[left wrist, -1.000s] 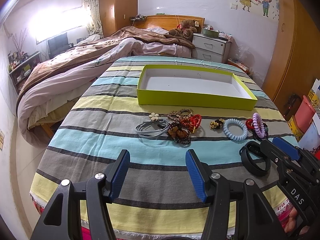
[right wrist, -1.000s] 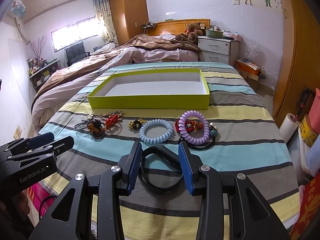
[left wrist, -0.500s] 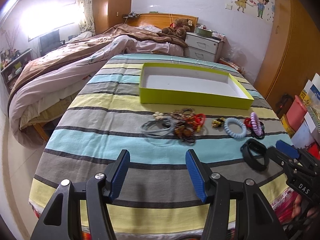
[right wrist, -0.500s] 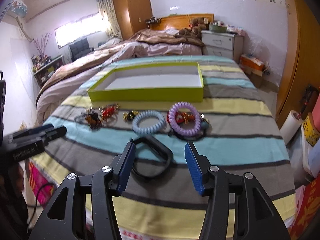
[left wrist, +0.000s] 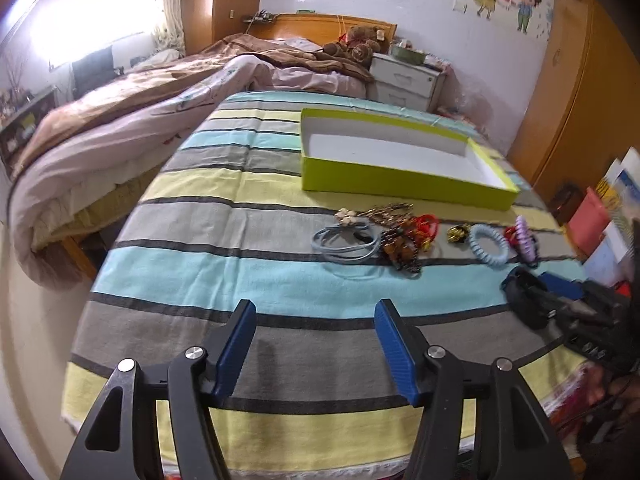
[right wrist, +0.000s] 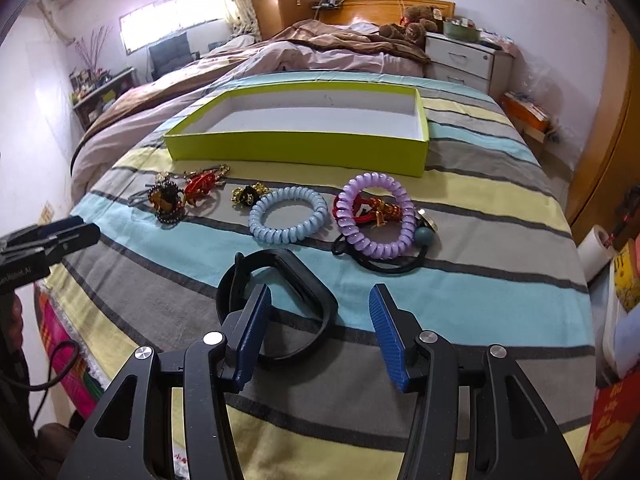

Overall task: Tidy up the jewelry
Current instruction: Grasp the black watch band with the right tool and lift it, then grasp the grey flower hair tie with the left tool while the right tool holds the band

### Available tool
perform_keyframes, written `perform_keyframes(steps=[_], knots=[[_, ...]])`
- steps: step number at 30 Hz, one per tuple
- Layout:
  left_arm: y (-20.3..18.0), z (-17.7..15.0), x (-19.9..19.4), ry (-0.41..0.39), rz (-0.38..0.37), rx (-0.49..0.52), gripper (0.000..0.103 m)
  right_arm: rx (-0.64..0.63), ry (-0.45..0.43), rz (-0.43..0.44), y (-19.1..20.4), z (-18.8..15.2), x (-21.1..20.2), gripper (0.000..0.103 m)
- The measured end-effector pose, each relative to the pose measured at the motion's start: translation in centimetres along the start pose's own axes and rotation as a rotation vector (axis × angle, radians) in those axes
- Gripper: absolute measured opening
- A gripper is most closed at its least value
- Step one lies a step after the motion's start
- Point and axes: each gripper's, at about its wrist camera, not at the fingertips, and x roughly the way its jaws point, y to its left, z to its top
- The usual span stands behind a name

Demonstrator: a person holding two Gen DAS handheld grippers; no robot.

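Jewelry lies in a row on the striped cloth in front of an empty lime-green box (right wrist: 296, 146): dark beads (right wrist: 166, 200), a red ornament (right wrist: 200, 186), a blue spiral tie (right wrist: 284, 238) and a purple spiral tie (right wrist: 380, 250). My right gripper (right wrist: 319, 290) is open just above a black wristband (right wrist: 308, 276), with its left finger over the band and the band's right side between the jaws. My left gripper (left wrist: 315, 306) hangs over bare cloth near the front edge. Its jaws are opening and nothing is between them. A grey-blue hoop (left wrist: 348, 254) lies ahead of it.
A bed with quilts (left wrist: 120, 120) runs along the table's left side. A white nightstand (right wrist: 464, 60) stands behind. Boxes and a paper roll (right wrist: 596, 244) crowd the floor on the right. The cloth's front edge is close under both grippers.
The right gripper's jaws have widened and it has sunk closer to the black wristband. The left gripper has drifted left, so the jewelry sits further right in its view.
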Motion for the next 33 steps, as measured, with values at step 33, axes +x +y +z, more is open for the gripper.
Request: perform_keyframes(steps=[33], knots=[[-0.6, 6.0, 6.3, 0.051, -0.011, 0.117, 0.061, 0.105, -0.065, 0.051, -0.7, 0.9, -0.3, 0.017]])
